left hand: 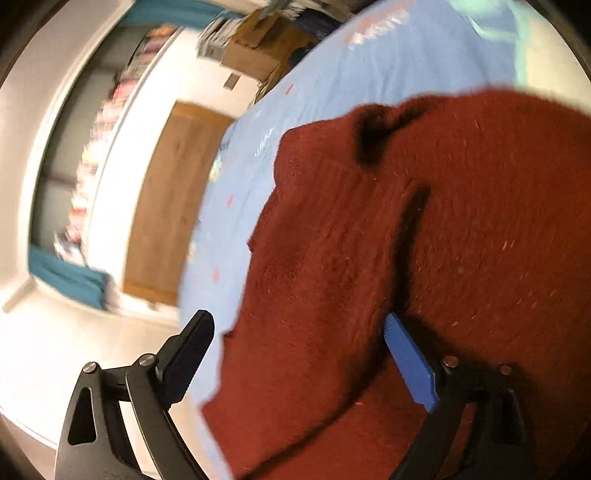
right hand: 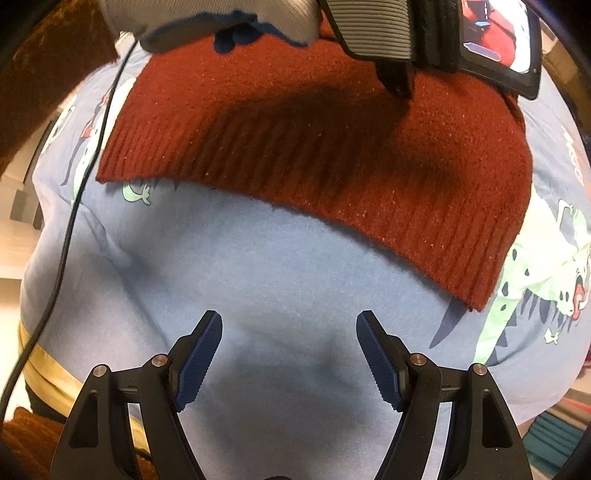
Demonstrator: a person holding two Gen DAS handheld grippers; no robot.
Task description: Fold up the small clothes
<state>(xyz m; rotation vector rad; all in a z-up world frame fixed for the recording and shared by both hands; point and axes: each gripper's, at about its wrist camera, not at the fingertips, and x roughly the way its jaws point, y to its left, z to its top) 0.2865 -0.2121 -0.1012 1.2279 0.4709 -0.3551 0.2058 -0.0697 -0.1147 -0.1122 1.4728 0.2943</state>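
Observation:
A dark red knitted sweater point(left hand: 424, 229) lies on a light blue printed blanket point(left hand: 388, 70). My left gripper point(left hand: 299, 332) is open, its jaws wide apart astride a raised fold of the sweater; the blue right pad point(left hand: 408, 362) touches the knit. In the right wrist view the sweater point(right hand: 314, 147) lies flat with its ribbed hem nearest me. My right gripper point(right hand: 289, 362) is open and empty above the bare blanket point(right hand: 258, 277), short of the hem. The other gripper's body point(right hand: 424, 33) and a gloved hand point(right hand: 221, 18) sit over the sweater's far edge.
A black cable point(right hand: 70, 206) runs down the left of the blanket. A wooden door point(left hand: 173, 199) and shelves point(left hand: 88, 162) stand beyond the bed's edge. Cardboard boxes point(left hand: 258, 48) sit at the far end. A brown textile point(right hand: 26, 435) lies low on the left.

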